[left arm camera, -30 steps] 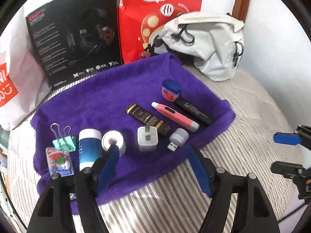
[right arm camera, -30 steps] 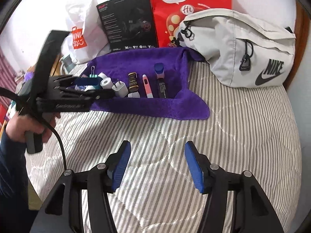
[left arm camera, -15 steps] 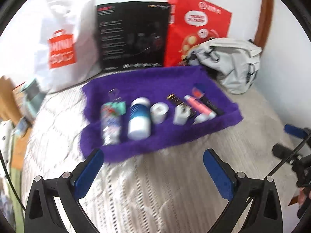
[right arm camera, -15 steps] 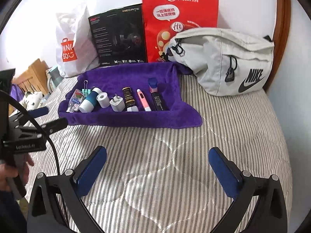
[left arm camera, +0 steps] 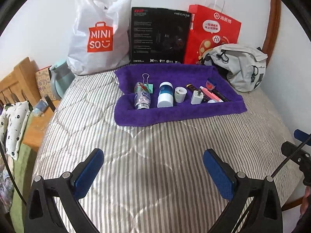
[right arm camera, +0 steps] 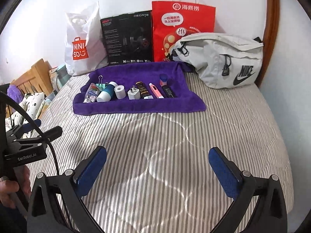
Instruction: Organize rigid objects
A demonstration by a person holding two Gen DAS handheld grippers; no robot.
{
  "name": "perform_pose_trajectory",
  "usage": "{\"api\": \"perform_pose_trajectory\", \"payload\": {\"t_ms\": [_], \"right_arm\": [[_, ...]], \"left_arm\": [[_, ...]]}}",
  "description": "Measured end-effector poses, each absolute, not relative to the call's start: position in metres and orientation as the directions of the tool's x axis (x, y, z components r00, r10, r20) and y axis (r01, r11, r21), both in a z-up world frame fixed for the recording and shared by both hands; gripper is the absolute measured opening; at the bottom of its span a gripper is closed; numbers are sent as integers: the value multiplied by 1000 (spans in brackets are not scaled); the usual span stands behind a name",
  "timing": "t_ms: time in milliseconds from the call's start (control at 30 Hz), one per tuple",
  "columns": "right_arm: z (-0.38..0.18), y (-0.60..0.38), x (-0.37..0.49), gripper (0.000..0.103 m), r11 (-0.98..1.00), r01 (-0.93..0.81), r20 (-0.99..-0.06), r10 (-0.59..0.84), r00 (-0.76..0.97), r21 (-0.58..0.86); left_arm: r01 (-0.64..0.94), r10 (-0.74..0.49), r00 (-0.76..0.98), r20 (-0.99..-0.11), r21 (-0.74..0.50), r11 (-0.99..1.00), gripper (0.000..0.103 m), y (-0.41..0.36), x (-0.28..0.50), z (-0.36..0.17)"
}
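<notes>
Pulled back from towel [left arm camera: 175, 114] since earlier; left tool [left arm camera: 153, 167] spread wide, empty, over bed [left arm camera: 155, 145]. Right view: right tool [right arm camera: 157, 165] likewise released; bottle [right arm camera: 106, 94], charger [right arm camera: 134, 94], pen [right arm camera: 155, 90] rowed on towel.

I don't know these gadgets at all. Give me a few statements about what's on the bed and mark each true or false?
1. Both grippers, left and right, are open and hold nothing. True.
2. The small items lie on a purple towel. True.
3. The white charger lies on the bare striped bedding. False: it is on the towel.
4. The grey bag sits left of the towel. False: it sits to the right.
5. A red paper bag stands behind the towel. True.
</notes>
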State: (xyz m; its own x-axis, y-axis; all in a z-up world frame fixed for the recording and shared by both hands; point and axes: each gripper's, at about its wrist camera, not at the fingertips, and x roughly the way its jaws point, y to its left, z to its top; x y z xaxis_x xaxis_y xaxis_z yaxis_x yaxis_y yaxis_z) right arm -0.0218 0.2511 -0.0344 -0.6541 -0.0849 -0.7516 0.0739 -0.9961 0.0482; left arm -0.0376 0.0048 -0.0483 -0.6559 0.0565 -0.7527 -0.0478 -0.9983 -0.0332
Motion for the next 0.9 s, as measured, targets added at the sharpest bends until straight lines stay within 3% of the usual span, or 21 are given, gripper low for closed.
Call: {"api": "perform_pose_trajectory", "payload": {"t_ms": [900], "right_arm": [[-26, 246, 13, 103, -998, 55, -738, -43, -674, 8]], "left_arm": [[-30, 19, -684, -729, 2, -1000, 103, -3, -1, -41]]}}
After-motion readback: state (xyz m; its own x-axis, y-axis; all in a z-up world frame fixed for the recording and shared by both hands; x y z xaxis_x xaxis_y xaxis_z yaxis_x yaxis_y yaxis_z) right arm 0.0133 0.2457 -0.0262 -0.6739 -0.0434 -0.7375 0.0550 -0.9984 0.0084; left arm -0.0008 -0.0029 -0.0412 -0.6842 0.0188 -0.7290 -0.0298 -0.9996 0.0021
